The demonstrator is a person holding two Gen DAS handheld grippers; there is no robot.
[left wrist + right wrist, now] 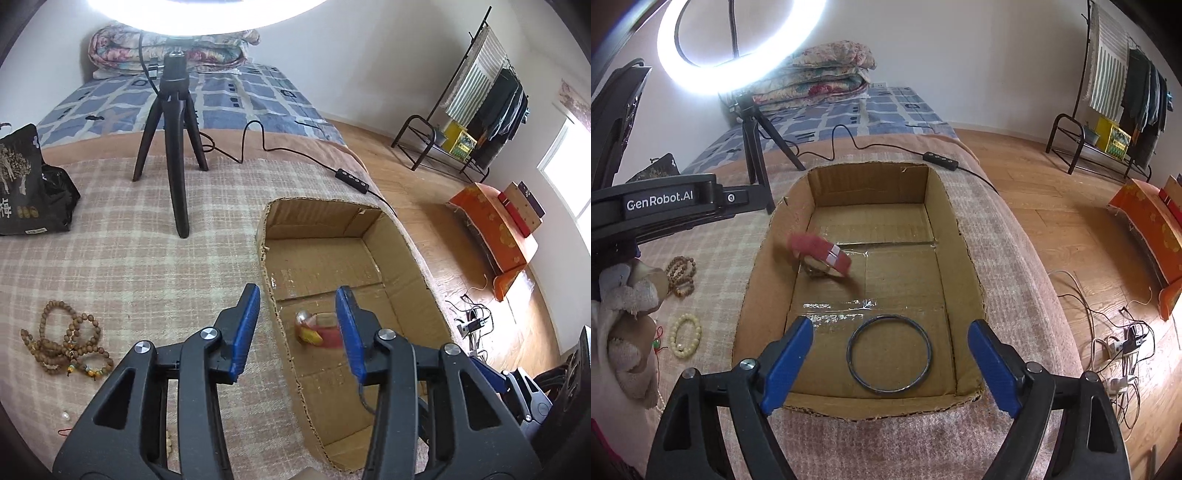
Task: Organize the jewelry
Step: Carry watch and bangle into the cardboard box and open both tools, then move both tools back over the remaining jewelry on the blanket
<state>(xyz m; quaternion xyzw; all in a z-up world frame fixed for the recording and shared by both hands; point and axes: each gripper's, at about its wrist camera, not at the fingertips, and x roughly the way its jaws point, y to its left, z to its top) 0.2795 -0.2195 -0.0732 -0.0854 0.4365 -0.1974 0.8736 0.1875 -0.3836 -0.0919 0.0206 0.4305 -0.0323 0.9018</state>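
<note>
A red bracelet [820,254], blurred, is inside the cardboard box [775,258] near its left wall, and a dark bangle [889,353] lies flat on the box floor at the near end. The left gripper [299,330] is over the box's left edge with its jaws parted and nothing pressed between them. The right gripper [890,365] stands wide open above the bangle, empty. Wooden bead strings [66,343] and a pale bead bracelet [686,335] lie on the checked blanket [129,258] left of the box.

A home bedroom. Bed [236,99] with folded quilts [820,70], clothes rack [480,107], wood floor [1052,184].
</note>
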